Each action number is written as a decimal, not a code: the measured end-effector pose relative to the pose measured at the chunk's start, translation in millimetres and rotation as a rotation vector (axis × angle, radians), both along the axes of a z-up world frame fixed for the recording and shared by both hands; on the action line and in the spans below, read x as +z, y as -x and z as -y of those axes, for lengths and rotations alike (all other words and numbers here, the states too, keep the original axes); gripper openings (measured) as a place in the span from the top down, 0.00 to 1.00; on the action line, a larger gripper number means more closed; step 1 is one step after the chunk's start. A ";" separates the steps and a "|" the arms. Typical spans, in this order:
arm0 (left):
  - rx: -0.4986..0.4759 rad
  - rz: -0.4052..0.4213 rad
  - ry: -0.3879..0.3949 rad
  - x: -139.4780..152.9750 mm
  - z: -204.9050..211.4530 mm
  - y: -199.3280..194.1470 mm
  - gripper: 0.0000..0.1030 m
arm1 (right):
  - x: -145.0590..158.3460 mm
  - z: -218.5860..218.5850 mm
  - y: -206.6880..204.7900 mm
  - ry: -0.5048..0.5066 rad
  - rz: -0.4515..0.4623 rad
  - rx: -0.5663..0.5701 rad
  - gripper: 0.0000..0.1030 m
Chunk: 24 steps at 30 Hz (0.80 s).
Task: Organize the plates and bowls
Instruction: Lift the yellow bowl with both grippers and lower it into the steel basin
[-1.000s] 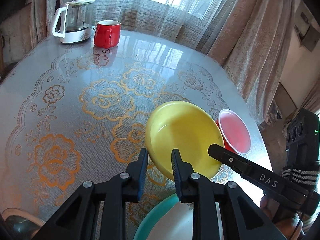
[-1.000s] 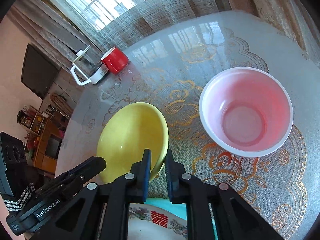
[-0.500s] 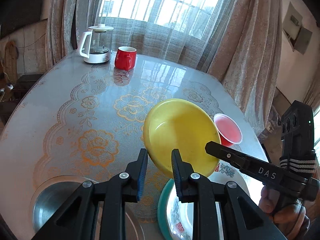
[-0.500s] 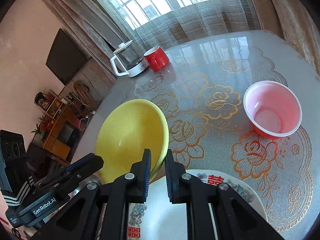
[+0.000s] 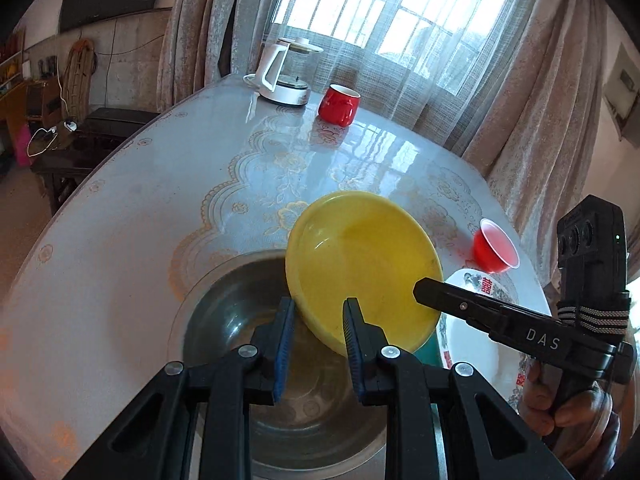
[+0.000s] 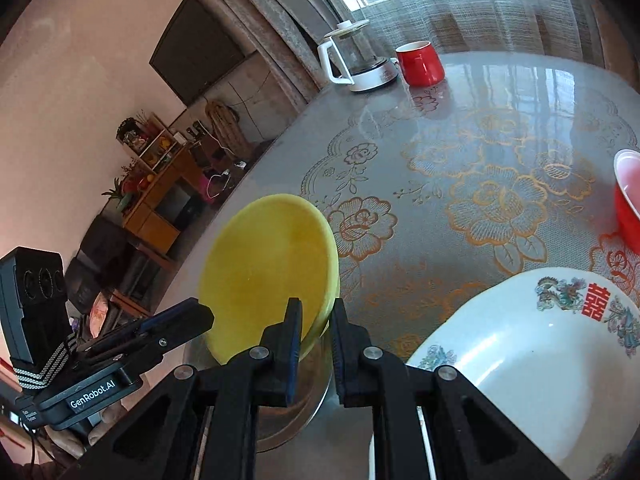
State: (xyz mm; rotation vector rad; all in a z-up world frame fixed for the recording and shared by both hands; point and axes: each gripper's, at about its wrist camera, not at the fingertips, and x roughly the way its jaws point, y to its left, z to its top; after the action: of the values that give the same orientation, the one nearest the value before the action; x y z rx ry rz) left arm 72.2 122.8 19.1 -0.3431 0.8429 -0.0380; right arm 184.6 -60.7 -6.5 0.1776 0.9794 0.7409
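Note:
Both grippers hold a yellow bowl (image 5: 362,264) by its rim, tilted, in the air. My left gripper (image 5: 318,316) is shut on its near left rim. My right gripper (image 6: 316,322) is shut on its right rim; the bowl also shows in the right wrist view (image 6: 268,268). The bowl hangs over the right side of a large steel basin (image 5: 240,312) below my left gripper. A white patterned plate (image 6: 532,344) lies on a teal plate (image 5: 428,354) to the right. A red bowl (image 5: 494,246) with a pale inside stands beyond it.
A white kettle (image 5: 282,80) and a red mug (image 5: 339,105) stand at the far edge of the round table (image 5: 160,208) by the curtains. The table's right edge runs close behind the red bowl. Furniture stands off the table's left side.
Both grippers have carried the yellow bowl up and to the left, away from the red bowl and the patterned plate, to above the steel basin. The grip has not changed.

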 end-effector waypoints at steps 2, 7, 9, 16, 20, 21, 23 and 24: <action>0.016 -0.011 0.005 -6.0 -8.9 11.0 0.77 | -5.3 -11.6 5.5 0.013 -0.009 0.031 0.87; 0.039 -0.060 0.018 -25.1 -23.9 29.2 0.77 | -20.0 -34.8 19.7 0.068 -0.030 0.094 0.87; 0.042 -0.069 0.024 -29.9 -27.7 32.4 0.77 | -25.6 -39.9 22.2 0.089 -0.038 0.107 0.87; 0.040 -0.086 0.030 -38.4 -32.4 34.1 0.77 | -34.4 -53.0 31.5 0.164 -0.032 0.127 0.87; 0.026 -0.083 0.022 -39.4 -31.8 31.6 0.77 | -39.2 -53.9 28.6 0.181 -0.042 0.112 0.87; 0.025 -0.084 0.022 -39.7 -31.8 30.7 0.77 | -39.0 -53.3 28.9 0.188 -0.039 0.108 0.87; 0.020 -0.081 0.020 -39.1 -31.8 29.6 0.77 | -38.4 -53.7 29.7 0.207 -0.022 0.101 0.87; 0.017 -0.080 0.019 -39.1 -31.4 28.9 0.77 | -37.0 -53.7 30.0 0.215 -0.012 0.098 0.87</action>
State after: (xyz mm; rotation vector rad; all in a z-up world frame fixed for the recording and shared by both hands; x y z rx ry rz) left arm 43.3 154.2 -20.0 -0.3718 0.9189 -0.0172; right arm 154.6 -7.0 -43.5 -0.0535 1.0771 0.7193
